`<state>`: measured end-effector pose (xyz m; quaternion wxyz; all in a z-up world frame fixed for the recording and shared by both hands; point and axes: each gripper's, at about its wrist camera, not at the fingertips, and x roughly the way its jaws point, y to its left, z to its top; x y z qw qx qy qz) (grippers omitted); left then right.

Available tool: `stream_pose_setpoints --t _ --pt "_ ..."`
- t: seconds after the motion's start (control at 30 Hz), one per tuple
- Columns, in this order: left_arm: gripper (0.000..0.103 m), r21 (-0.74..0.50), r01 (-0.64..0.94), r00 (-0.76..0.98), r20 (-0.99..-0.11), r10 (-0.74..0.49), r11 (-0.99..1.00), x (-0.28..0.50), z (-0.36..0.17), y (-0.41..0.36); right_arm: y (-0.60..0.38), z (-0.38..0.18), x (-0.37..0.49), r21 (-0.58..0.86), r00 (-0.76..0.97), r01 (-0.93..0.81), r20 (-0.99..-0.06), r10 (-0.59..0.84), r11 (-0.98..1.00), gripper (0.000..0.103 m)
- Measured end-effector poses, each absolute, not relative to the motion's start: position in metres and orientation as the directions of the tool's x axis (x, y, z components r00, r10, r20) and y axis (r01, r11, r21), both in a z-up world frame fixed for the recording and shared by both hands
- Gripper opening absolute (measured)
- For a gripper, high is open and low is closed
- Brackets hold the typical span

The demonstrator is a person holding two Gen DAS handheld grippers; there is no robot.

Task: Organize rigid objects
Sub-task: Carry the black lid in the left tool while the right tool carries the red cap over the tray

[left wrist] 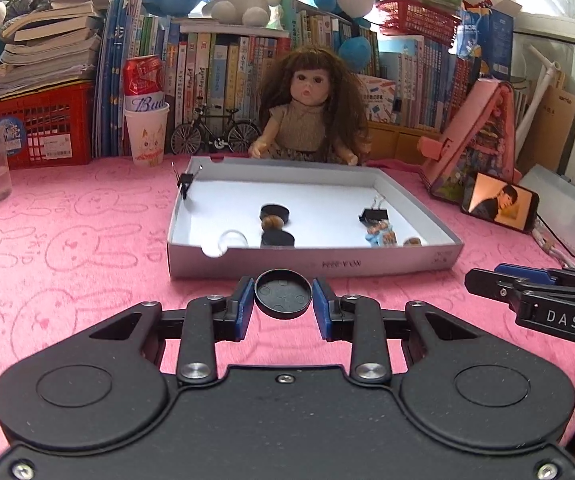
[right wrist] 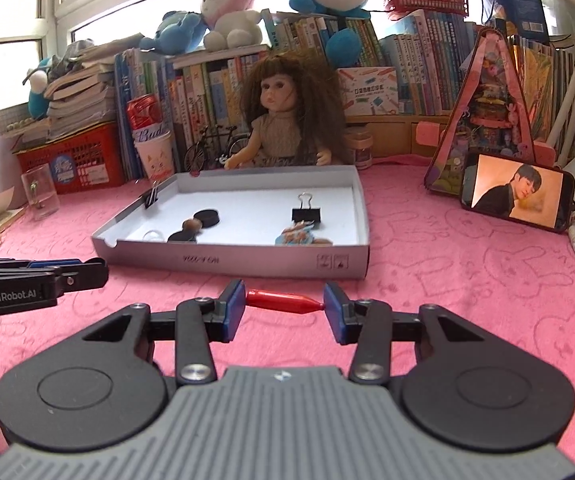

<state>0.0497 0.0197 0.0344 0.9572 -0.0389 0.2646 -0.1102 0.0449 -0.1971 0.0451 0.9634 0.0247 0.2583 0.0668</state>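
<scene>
- Left wrist view: my left gripper pinches a black cap, the box just ahead.
- Right wrist view: my right gripper clamps a red tube end to end.

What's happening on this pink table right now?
A person is sorting small items into the shallow white cardboard tray. The left tongs grip a round black plastic cap; the right tongs pinch a small red tapered plastic piece end to end. Both sit just short of the tray, which already holds binder clips and caps.
</scene>
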Motion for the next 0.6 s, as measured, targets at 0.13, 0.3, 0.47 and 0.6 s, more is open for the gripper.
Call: stream_pose_setpoints --t 0.13,0.3,0.47,0.6 --pt "0.03 -0.161 0.161 0.843 -0.49 -0.22 0.974 0.07 0.043 0.025 -0.202 0.051 0.062 0.092 0.868 -0.108 -0.477 0.139 0.99 0.048" --pt "0.03 -0.194 0.123 0.842 -0.499 -0.205 0.973 0.099 0.049 0.031 -0.208 0.055 0.085 0.126 0.872 -0.091 -0.469 0.14 0.988 0.048" --pt "0.03 -0.194 0.088 0.84 -0.513 -0.178 0.977 0.125 0.049 0.034 -0.21 0.052 0.107 0.158 0.866 -0.071 -0.481 0.14 0.985 0.048" --pt "0.03 -0.182 0.059 0.838 -0.525 -0.148 0.981 0.142 0.044 0.032 -0.204 0.048 0.119 0.133 0.864 -0.076 -0.485 0.132 0.988 0.048"
